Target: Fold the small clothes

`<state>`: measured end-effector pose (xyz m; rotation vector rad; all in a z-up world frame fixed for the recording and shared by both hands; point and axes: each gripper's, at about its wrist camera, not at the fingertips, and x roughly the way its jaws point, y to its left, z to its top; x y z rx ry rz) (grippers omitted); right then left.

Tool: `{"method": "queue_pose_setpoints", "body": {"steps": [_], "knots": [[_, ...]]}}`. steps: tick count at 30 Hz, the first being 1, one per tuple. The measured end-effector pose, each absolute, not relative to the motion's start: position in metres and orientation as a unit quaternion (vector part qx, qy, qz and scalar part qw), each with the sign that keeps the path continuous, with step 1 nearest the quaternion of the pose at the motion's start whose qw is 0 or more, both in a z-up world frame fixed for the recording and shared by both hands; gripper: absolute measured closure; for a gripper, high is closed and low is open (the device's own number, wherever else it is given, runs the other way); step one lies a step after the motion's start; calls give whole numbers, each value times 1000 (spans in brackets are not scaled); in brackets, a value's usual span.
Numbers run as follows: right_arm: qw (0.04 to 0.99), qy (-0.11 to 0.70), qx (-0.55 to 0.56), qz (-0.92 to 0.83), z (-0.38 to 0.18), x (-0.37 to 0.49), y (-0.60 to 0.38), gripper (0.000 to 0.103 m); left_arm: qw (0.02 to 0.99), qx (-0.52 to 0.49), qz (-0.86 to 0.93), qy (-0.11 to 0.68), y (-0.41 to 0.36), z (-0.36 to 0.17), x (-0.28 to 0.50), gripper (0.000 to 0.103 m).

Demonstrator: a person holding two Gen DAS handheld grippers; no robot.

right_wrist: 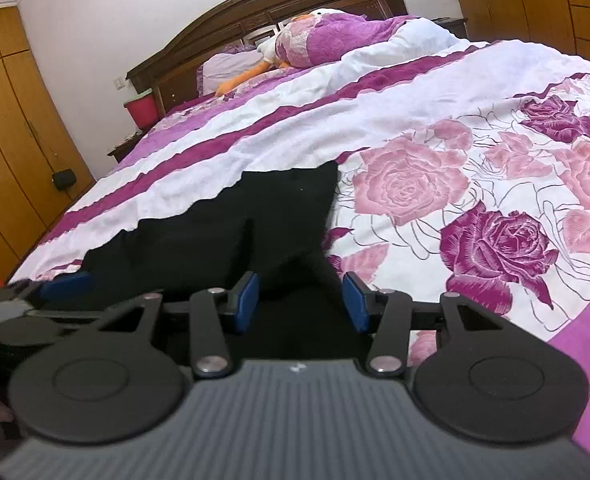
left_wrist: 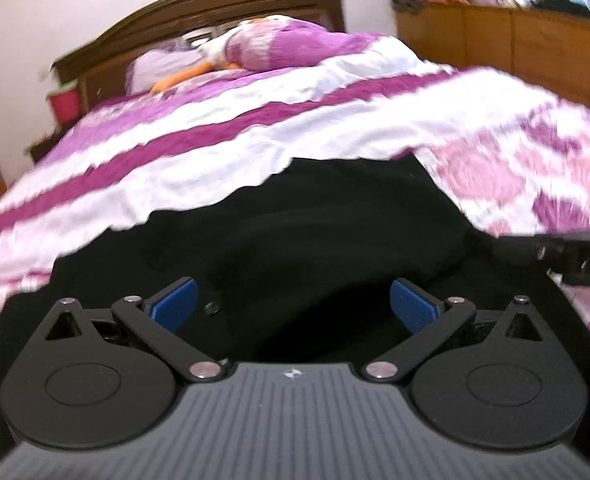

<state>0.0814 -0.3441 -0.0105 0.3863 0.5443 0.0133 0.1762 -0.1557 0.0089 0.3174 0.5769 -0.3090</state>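
Your left gripper hangs low over the black garment, its blue-padded fingers spread wide apart with nothing between them. That view is smeared with motion blur, so fine detail in the cloth is lost. The garment lies on the near end of the bed, on the floral bedspread, and fills most of the space ahead of the pads.

Your right gripper sits over the garment's right side, near its edge. Its fingers are released too, narrower than the left pair, and dark cloth shows in the gap between them, but they do not pinch it. From this side the black garment spreads away toward the white and magenta stripes, with its right edge against the pink roses of the bedspread. The left gripper's blue pad shows at the lower left of the right wrist view, just beside the garment's left edge.

Farther up the bed, a pillow and a stuffed toy with an orange limb rest by the dark wooden headboard.
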Motion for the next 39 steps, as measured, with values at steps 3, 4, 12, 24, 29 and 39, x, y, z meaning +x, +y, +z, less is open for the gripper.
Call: {"method": "queue_pose_setpoints", "body": {"steps": [3, 4, 12, 24, 29, 39], "knots": [[945, 265, 193, 5, -12, 79, -348, 53, 930, 200, -152, 268, -172, -4, 182, 4], [944, 265, 195, 6, -13, 79, -349, 53, 929, 212, -151, 264, -177, -9, 185, 8], [943, 264, 204, 15, -19, 77, -353, 53, 938, 181, -153, 252, -174, -12, 202, 88], [945, 271, 180, 24, -25, 82, -339, 52, 973, -39, -28, 227, -63, 20, 199, 91], [945, 284, 164, 16, -31, 84, -336, 53, 956, -78, -18, 281, -20, -1, 198, 84], [947, 287, 145, 21, -24, 86, -335, 52, 957, -95, -16, 273, 27, -9, 171, 43]]}}
